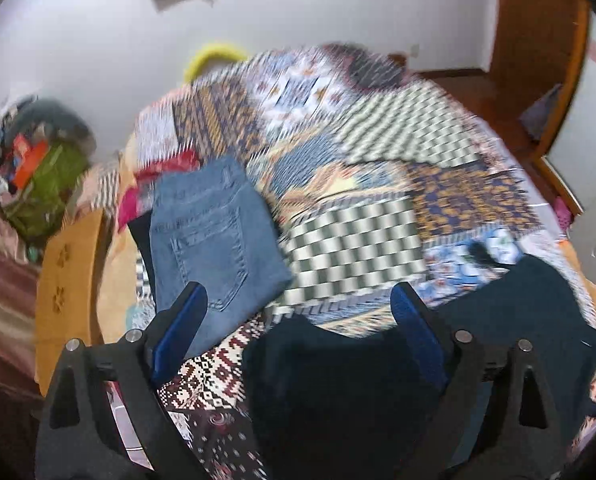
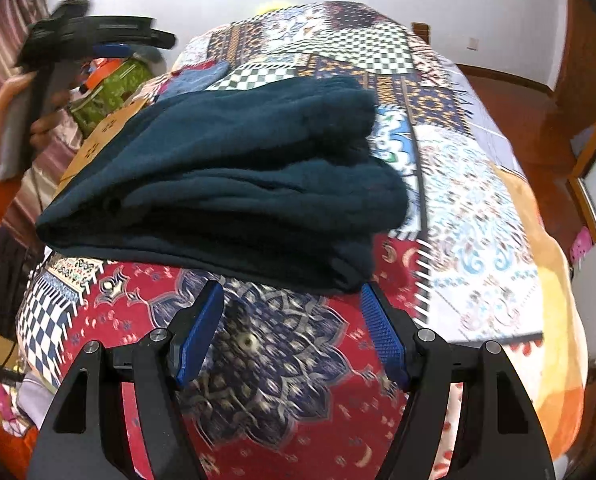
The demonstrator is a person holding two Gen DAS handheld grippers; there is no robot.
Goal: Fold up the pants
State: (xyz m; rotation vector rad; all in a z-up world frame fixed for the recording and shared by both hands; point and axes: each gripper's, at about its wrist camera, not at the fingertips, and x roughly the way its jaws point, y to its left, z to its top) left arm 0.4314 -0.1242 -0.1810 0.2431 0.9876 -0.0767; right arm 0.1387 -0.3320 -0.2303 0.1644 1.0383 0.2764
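Dark teal pants [image 2: 226,184] lie folded in a thick stack on the patchwork bedspread [image 2: 477,208]. My right gripper [image 2: 292,320] stands open just short of the stack's near edge, with only bedspread between its blue pads [image 2: 202,328]. My left gripper [image 1: 298,312] is open wide above the bed in a motion-blurred view. Beneath it is the teal pants' edge [image 1: 337,380], and nothing sits between its pads. A folded pair of blue jeans [image 1: 214,240] rests on the bed's left side. A hand [image 2: 46,120] in an orange sleeve holds the left gripper up at the far left.
A brown cardboard box [image 1: 70,280] stands against the bed's left edge, with a green bag and clutter [image 1: 42,184] beyond it. Red and pink clothes [image 1: 166,168] lie behind the jeans. A yellow ring [image 1: 214,56] shows past the bed's far end. Wooden door frame [image 1: 537,60] on the right.
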